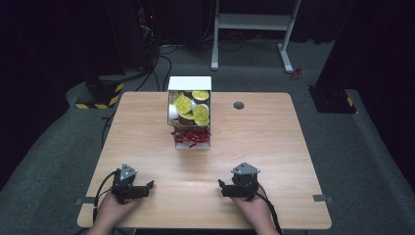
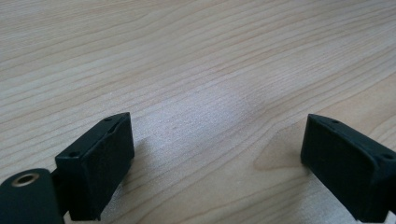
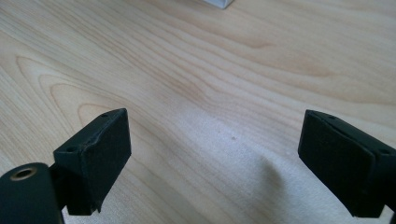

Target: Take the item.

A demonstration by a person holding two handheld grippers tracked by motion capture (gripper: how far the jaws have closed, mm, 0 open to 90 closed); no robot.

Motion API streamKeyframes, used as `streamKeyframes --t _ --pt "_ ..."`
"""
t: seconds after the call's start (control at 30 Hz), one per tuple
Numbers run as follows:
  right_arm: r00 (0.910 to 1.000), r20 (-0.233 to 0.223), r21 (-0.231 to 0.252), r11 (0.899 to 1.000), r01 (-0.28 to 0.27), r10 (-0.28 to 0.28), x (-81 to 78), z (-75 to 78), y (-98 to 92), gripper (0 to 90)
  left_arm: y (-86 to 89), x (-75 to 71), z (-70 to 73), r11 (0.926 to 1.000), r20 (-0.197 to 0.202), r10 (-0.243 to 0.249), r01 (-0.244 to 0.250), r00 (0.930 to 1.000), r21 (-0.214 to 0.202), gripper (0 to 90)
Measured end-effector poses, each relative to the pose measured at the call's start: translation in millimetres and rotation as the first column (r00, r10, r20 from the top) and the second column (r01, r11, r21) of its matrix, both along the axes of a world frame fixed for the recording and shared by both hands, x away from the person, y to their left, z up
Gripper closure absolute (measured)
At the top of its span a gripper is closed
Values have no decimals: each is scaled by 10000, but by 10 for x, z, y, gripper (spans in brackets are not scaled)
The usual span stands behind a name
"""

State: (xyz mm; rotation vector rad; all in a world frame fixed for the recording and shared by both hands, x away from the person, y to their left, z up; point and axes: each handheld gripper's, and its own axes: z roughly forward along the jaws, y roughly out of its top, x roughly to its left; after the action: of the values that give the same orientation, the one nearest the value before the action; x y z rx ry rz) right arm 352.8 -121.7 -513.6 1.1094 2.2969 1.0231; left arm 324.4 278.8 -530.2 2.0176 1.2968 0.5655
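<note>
We read this as a lab or test room set up for recording. A single light wooden bench (image 1: 274, 161) stands alone on grey carpet (image 1: 362, 161), with darkness all around and black drapes (image 1: 381, 44) at the right. Black equipment bases marked with yellow-and-black hazard tape (image 1: 100, 105) stand on the floor at the left and right of the bench. Cables (image 1: 159, 63) trail across the carpet toward a dark rack (image 1: 147, 29) at the back. A white metal frame (image 1: 252, 29) stands behind the bench.
</note>
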Motion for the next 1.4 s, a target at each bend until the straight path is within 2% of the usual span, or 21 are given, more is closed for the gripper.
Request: streamKeyframes --t 0.3,0.4,0.53,0.7,0.87,0.9,1.1,1.4 --pt "9985 508 163 9997 -188 179 -21 129 13 99 0 0 0 10000 64 -17 17 10000 -46 116" --pt "9978 609 32 9997 -260 257 -6 163 56 97 1 -8 0 10000 65 -9 9 10000 -63 124" --pt "9965 749 110 9992 -386 377 2 199 114 97 1 -8 1 10000 67 -10 11 10000 -57 125" --pt "9964 673 121 9986 -517 508 38 241 169 97 0 -11 1 10000 68 1 -1 10000 -51 125" --pt "9974 473 165 9984 -549 541 127 352 177 110 0 -11 1 10000 66 0 0 10000 -57 124" --pt "9965 633 133 9984 -548 538 145 397 171 114 4 -10 2 10000 43 -35 35 10000 -24 123" --pt "9965 607 458 9971 -600 571 206 474 161 120 3 -10 2 10000 31 -35 35 10000 -48 122" --pt "9946 877 444 9972 -597 556 276 504 205 125 6 -8 2 10000 26 -63 63 10000 -50 121"
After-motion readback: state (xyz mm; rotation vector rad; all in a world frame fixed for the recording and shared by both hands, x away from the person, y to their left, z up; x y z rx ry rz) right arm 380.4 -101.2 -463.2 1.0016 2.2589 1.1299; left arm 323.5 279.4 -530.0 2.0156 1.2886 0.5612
